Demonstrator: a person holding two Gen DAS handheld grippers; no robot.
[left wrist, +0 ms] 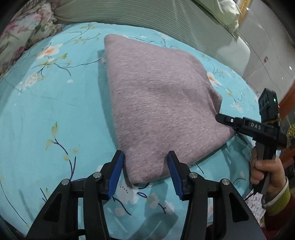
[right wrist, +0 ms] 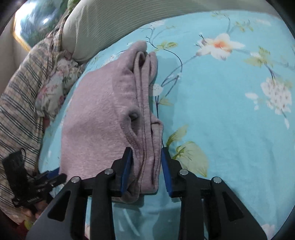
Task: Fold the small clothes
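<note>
A mauve knitted garment [left wrist: 158, 103] lies folded into a thick pad on the turquoise floral bedsheet [left wrist: 55, 103]. My left gripper [left wrist: 145, 157] is open, its blue pads on either side of the garment's near corner. My right gripper [left wrist: 228, 125] is at the garment's right corner in the left wrist view. In the right wrist view my right gripper [right wrist: 146, 153] stands partly open around the stacked folded edges of the garment [right wrist: 103, 118], pads close to the cloth on both sides. My left gripper [right wrist: 53, 181] shows at the lower left there.
A ribbed pale green pillow [left wrist: 147, 14] lies behind the garment. A floral cushion [left wrist: 22, 33] and a striped checked cloth [right wrist: 20, 103] lie at the bed's side. A white glossy cabinet [left wrist: 267, 46] stands beyond the bed.
</note>
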